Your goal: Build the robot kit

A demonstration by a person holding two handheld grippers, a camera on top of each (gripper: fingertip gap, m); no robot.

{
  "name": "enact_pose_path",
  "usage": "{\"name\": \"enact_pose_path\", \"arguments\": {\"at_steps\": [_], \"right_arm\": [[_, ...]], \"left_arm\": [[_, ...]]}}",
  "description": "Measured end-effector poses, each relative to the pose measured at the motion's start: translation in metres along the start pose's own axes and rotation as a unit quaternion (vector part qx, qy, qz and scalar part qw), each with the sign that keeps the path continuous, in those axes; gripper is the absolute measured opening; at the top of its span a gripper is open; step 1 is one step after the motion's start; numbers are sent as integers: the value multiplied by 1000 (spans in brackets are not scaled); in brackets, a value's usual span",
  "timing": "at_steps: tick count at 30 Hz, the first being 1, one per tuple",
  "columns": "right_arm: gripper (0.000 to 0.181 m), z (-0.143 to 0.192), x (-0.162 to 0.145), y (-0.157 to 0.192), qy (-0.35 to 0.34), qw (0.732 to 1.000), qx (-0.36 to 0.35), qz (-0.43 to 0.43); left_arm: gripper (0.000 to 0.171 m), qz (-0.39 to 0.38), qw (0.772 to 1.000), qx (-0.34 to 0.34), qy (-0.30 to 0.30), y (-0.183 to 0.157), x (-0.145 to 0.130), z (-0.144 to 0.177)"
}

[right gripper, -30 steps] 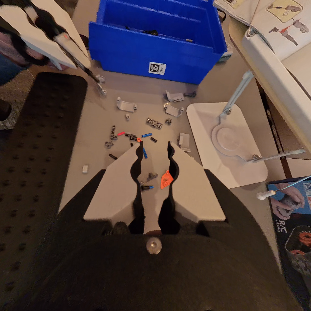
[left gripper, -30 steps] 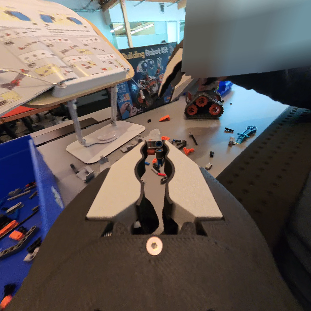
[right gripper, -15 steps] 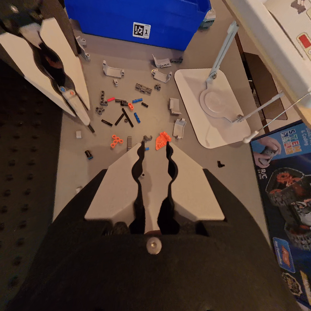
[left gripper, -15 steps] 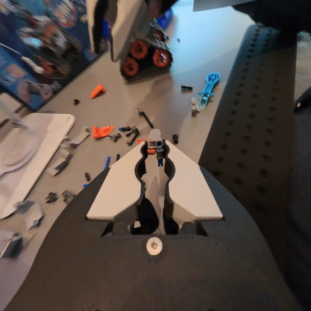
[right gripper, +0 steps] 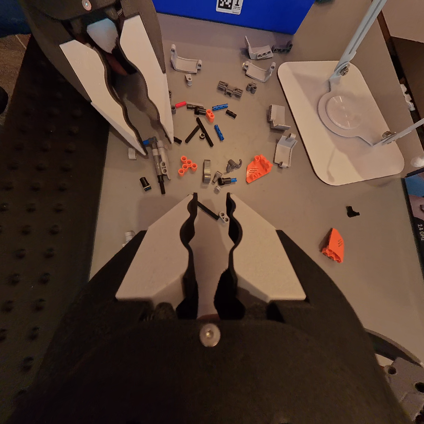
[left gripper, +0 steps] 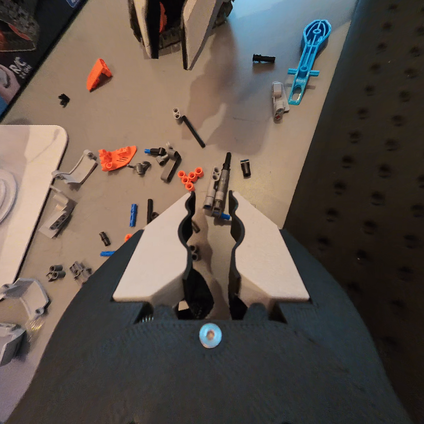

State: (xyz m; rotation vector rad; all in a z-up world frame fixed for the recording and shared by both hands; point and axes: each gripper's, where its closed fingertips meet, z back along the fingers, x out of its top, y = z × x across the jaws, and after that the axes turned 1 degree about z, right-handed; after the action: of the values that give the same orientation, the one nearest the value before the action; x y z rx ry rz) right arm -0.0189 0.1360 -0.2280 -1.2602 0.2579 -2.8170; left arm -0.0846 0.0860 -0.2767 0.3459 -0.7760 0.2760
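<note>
Since half a second ago, our left hand-held gripper (left gripper: 210,199) has dropped low over the grey surface (left gripper: 142,110) and let go of the small grey-and-black assembly (left gripper: 218,187). That piece now lies flat between the parted fingertips, just beside an orange connector (left gripper: 190,177). Our right hand-held gripper (right gripper: 211,195) points steeply down, jaws apart and empty, above a black axle with a grey connector (right gripper: 212,212). Loose parts lie scattered between the two, probably for easy reach.
</note>
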Motion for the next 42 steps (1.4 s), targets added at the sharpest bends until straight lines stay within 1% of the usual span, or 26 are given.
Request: {"name": "enact_pose_path", "arguments": {"at_steps": [3,5,6,9,11,12,14,16,18,19,22,23,25,26,27,29,30,32,34,36,38,42], "right_arm": [[22,1,1,4,-18,1000,7,5],[22,1,-1,6,-24,1000,9,9],[21,1,-1,6,-29,999,10,11],[20,0,0,6,-44,999,11,13],[19,-2,0,5,-46,999,10,12],[19,-3,1,5,-47,999,12,9],[19,-7,1,5,-46,999,14,5],[19,-11,0,5,-41,999,16,4],[19,-15,-2,5,-36,999,17,3],[19,-17,-2,6,-34,999,18,3],[19,-19,-2,6,-32,999,17,4],[19,-19,-3,6,-32,999,18,4],[19,-19,-3,6,-34,999,20,3],[19,-19,-4,7,-35,999,21,2],[19,-19,-4,7,-35,999,22,1],[19,-18,-6,7,-36,999,24,1],[19,-17,-6,8,-36,999,26,1],[19,-17,-7,9,-37,999,30,2],[19,-17,-7,10,-37,999,32,5],[19,-16,-7,11,-38,999,34,6],[19,-16,-6,11,-40,999,36,5],[19,-15,-6,12,-40,999,37,6]], "left_arm": [[29,-1,999,29,-20,4,6,22],[26,-4,998,57,-32,10,9,49],[25,-5,996,76,-39,15,10,68],[20,-4,984,170,-50,48,9,138],[16,-1,971,238,-27,79,-8,185],[15,10,966,258,-5,95,-24,202],[14,43,960,272,44,127,-63,220],[12,77,960,253,90,150,-101,222],[11,102,956,239,137,174,-138,217],[11,110,955,229,154,183,-151,211],[11,131,952,202,190,207,-183,192],[12,134,951,188,206,210,-194,186],[14,140,942,188,239,222,-212,178],[17,147,940,176,252,223,-220,173],[15,147,937,181,259,229,-225,170],[26,159,934,178,264,233,-230,166],[28,159,934,182,263,236,-229,165],[25,157,935,179,261,238,-226,164],[24,165,934,174,266,240,-229,163],[16,187,936,152,257,238,-229,160],[11,197,937,138,252,238,-229,158],[10,217,938,118,242,237,-229,157]]}}
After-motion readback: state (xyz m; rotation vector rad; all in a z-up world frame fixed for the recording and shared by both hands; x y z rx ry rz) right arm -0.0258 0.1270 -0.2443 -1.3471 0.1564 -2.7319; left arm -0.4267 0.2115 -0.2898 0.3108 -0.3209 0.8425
